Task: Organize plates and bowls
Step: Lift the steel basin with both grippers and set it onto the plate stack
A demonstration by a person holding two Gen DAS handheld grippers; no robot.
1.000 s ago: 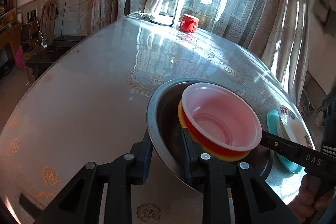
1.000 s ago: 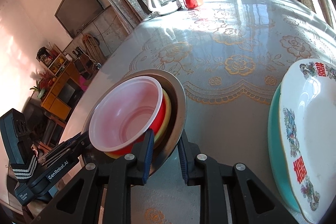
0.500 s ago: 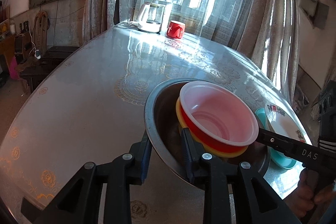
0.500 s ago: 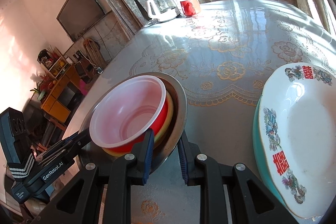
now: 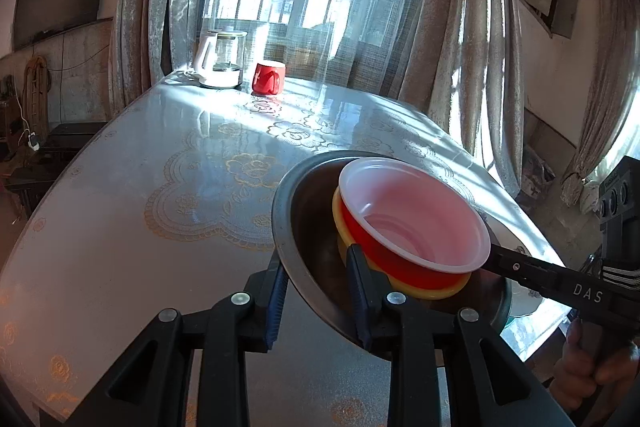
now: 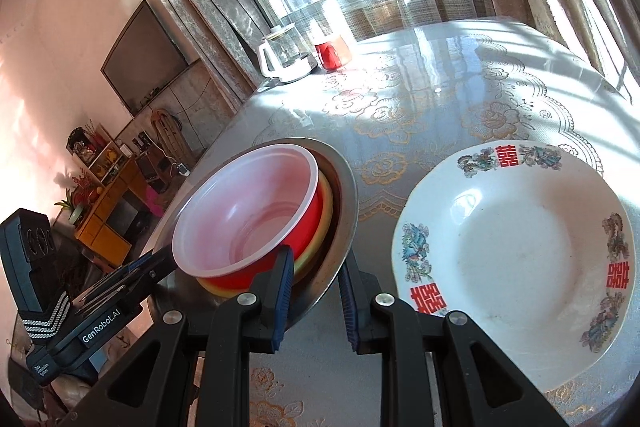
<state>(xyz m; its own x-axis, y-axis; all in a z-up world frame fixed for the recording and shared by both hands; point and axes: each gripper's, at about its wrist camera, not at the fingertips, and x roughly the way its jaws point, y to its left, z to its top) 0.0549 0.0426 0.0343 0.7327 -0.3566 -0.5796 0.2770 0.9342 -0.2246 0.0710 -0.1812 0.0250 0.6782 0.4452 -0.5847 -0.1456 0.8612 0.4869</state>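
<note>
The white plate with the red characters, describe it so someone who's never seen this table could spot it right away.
On the round table with the gold floral cloth, look beside the metal bowl holding nested plastic bowls. The white plate lies flat there, the only dish with red characters and painted birds around its rim.

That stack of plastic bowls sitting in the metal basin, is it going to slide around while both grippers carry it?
Probably somewhat. The red bowl and the yellow one under it sit loose and off-centre in the metal basin; only the basin's rim is gripped. Thin plastic looks light, and the smooth metal offers little grip, so tilting could shift them.
</note>
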